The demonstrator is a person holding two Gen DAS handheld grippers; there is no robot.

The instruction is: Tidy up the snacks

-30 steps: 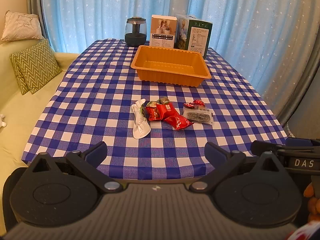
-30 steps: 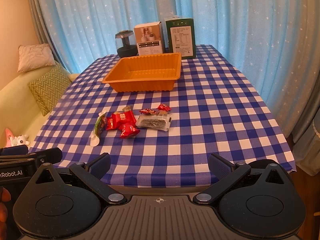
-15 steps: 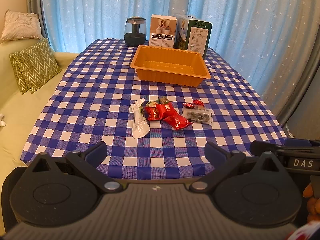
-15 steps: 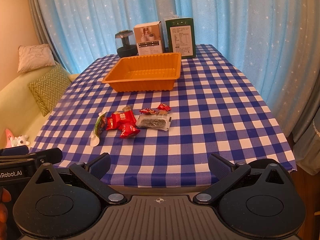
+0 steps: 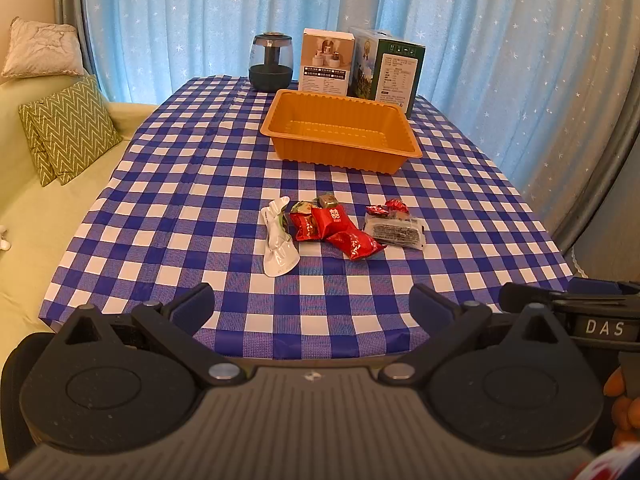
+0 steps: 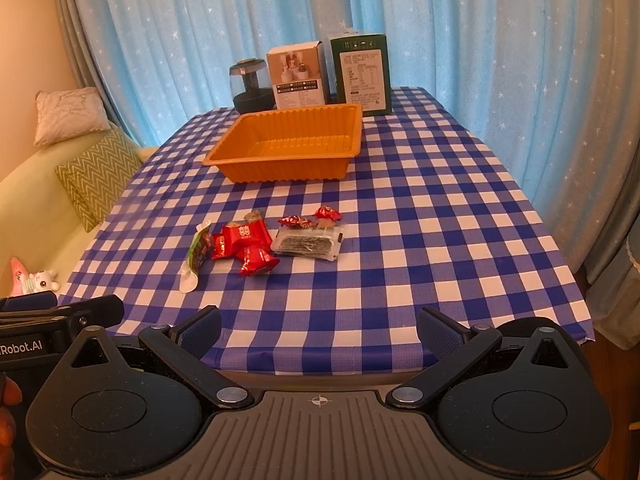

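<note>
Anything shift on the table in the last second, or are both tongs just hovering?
Nothing visibly changed. Left tongs and right tongs hang open at the near table edge, holding nothing; the snacks lie in their cluster and the orange tray stays empty.

The letters "DAS" stand in white on the dark body of the right claw (image 5: 600,326), seen at three o'clock in the left wrist view. In the right wrist view, "Robot.AI" is printed in white on the body of the left claw (image 6: 22,347) at nine o'clock, its start cut off by the edge. The red snack packet (image 6: 244,233) carries white characters too small to read. The white box (image 6: 298,74) and green box (image 6: 362,74) at twelve o'clock bear fine print, unreadable.
</note>
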